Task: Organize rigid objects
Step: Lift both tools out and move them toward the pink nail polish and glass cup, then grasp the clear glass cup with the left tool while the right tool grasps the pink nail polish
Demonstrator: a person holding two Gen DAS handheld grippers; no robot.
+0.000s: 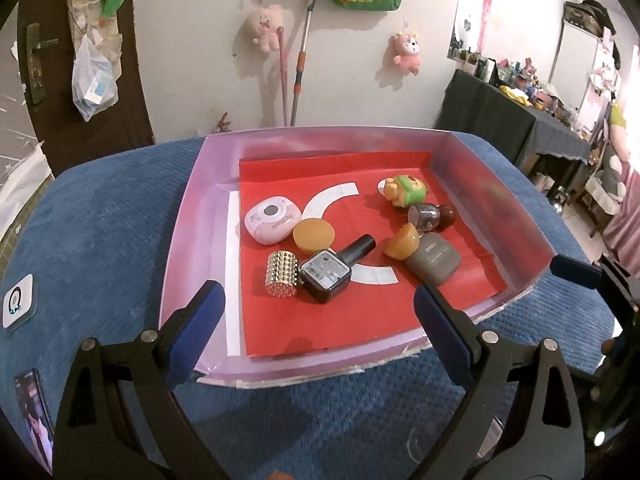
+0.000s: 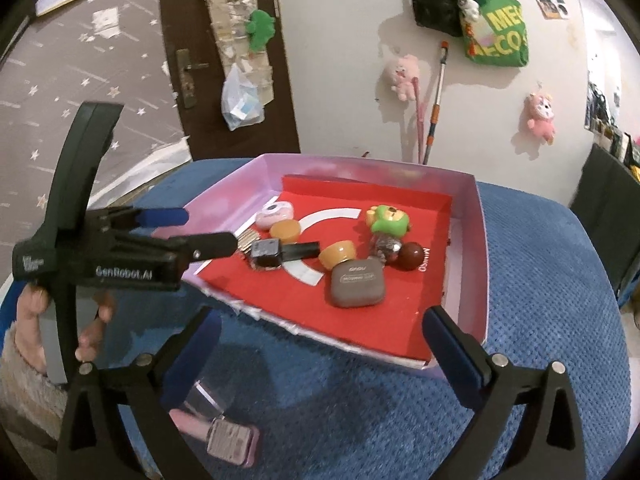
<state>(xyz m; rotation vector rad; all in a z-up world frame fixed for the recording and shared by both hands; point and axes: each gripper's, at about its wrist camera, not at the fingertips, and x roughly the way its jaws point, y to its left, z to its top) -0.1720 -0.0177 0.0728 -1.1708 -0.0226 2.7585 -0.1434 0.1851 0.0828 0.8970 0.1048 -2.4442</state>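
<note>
A pink box (image 1: 192,216) with a red liner sits on a blue cushion. It holds a pink round case (image 1: 272,220), an orange disc (image 1: 314,235), a studded cylinder (image 1: 282,274), a black nail polish bottle (image 1: 334,270), a grey case (image 1: 434,262), an orange cap (image 1: 402,242), a green toy (image 1: 404,190) and a brown-capped bottle (image 1: 432,216). My left gripper (image 1: 320,316) is open and empty at the box's near edge. My right gripper (image 2: 324,344) is open and empty above the box's near corner (image 2: 424,364). A pink nail polish bottle (image 2: 224,436) lies on the cushion below it.
The left gripper (image 2: 208,230) shows from the side in the right wrist view, held by a hand (image 2: 32,320). A white device (image 1: 18,300) and a phone (image 1: 36,416) lie on the cushion (image 1: 100,240) at left. A wall with plush toys and a door stand behind.
</note>
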